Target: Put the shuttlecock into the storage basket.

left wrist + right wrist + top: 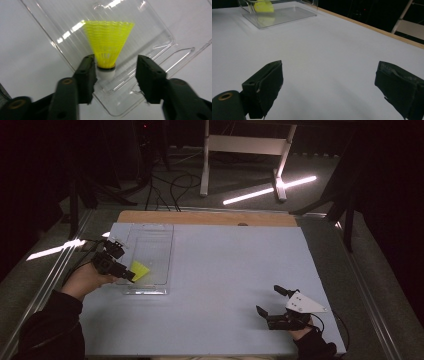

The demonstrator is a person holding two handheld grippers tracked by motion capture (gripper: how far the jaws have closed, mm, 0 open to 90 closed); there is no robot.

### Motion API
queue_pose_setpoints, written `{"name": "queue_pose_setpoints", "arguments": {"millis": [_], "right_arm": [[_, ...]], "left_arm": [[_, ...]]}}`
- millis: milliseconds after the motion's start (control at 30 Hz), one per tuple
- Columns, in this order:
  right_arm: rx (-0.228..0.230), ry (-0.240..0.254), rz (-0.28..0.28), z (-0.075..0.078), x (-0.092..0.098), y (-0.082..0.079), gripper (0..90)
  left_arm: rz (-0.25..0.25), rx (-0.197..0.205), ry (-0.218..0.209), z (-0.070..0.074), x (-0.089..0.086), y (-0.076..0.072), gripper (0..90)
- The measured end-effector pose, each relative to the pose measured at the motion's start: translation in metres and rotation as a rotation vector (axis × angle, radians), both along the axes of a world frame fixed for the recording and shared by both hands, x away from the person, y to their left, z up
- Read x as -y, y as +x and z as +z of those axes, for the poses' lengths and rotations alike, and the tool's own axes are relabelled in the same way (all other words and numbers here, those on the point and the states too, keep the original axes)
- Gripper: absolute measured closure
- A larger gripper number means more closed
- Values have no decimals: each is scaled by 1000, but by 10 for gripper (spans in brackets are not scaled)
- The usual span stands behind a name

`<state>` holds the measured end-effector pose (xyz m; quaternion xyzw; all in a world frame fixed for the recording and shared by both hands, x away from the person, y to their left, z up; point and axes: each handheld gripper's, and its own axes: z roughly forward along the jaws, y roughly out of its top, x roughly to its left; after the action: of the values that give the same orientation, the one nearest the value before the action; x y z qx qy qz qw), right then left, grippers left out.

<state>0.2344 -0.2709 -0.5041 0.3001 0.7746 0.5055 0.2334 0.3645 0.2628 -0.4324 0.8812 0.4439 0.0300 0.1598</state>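
A yellow shuttlecock [140, 270] with a white cork sits in the near part of a clear plastic tray [152, 237] at the table's left. In the left gripper view the shuttlecock [108, 42] lies over the tray [155, 32] with its cork between the jaws. The cork is against the left pad and a clear gap separates it from the right pad. My left gripper [116, 71] is open; in the high view the left gripper [125, 262] reaches over the tray's left wall. My right gripper [267, 299] rests open near the front right, holding nothing. From the right gripper [329, 82] the tray [287, 15] and shuttlecock [263, 6] show far off.
A pale mat [225, 270] covers the table, with a wooden strip [210, 217] along the far edge. Metal rails run down both sides. Beyond the table stand a white frame [245, 145] and cables on a dark floor.
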Motion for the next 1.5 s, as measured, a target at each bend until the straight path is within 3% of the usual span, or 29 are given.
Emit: {"name": "queue_pose_setpoints", "arguments": {"millis": [167,300,400,500,600,967,1000,1300,1500], "right_arm": [[0,-1,0,0,0,0,81],[0,0,0,0,0,0,81],[0,-1,0,0,0,0,81],[0,-2,-1,0,0,0,81],[0,-1,0,0,0,0,81],[2,-1,-1,0,0,0,81],[0,1,-2,0,1,0,82],[1,0,-5,0,1,0,81],[-1,1,-4,0,1,0,81]], "left_arm": [[-10,15,-7,7,3,-1,416],[17,41,-2,13,5,-1,330],[41,42,11,15,6,-1,166],[58,56,0,18,7,-1,130],[31,59,-2,17,10,-3,5],[10,115,-67,30,19,-3,1],[-1,119,-95,32,21,-3,2],[-33,144,-89,37,37,-1,1],[-61,160,-120,46,51,2,1]]}}
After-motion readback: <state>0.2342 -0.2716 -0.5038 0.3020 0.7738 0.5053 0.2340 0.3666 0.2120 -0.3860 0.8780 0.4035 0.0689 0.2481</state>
